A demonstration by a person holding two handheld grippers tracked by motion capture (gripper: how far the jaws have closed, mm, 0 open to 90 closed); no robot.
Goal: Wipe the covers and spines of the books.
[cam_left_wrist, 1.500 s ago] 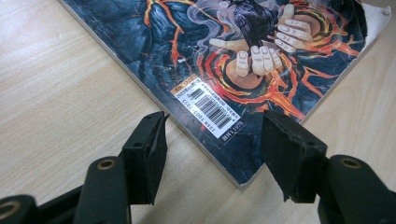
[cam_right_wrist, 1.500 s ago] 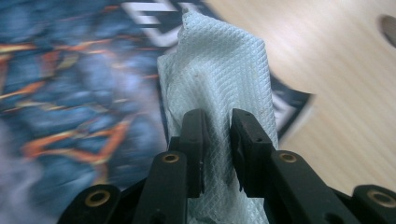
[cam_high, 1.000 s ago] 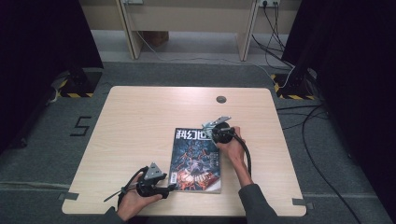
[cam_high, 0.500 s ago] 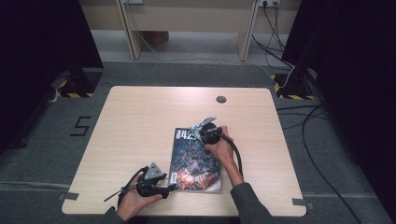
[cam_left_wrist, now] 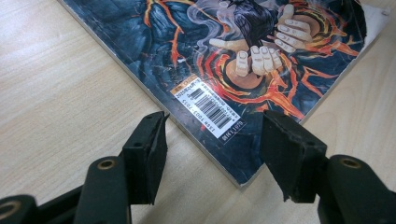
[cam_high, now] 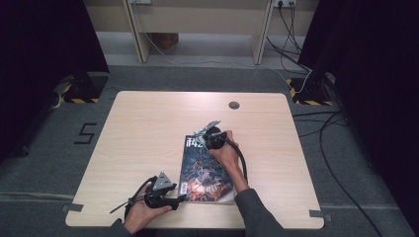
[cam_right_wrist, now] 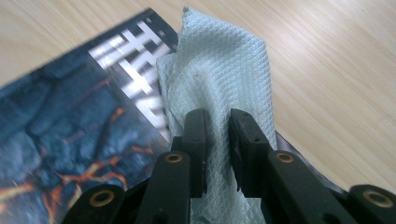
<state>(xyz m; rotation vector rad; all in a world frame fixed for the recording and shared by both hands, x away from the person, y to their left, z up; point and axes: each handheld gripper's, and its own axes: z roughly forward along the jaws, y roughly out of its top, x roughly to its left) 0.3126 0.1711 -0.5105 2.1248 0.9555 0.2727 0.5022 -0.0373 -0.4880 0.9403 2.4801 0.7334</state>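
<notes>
- Wiping gear and reading matter share a pale wooden desk, where a magazine lies flat near the person's edge, its cover a dark scene of orange, lava-like cracks with white lettering at the far end.
- Beyond the magazine, a round grey grommet sits in the desk; nothing lies between the two.
- On the floor past the desk, cables trail from a wall socket, and yellow-and-black striped bases stand off to either side.
- Over the magazine's far end, the right tool pinches a pale blue, diamond-textured cloth, its jaws nearly together on the fabric, which drapes onto the lettering.
- At the magazine's near left corner, beside its white barcode label, the left tool rests with jaws partly apart, the corner lying between them; whether the pads touch it cannot be told.
</notes>
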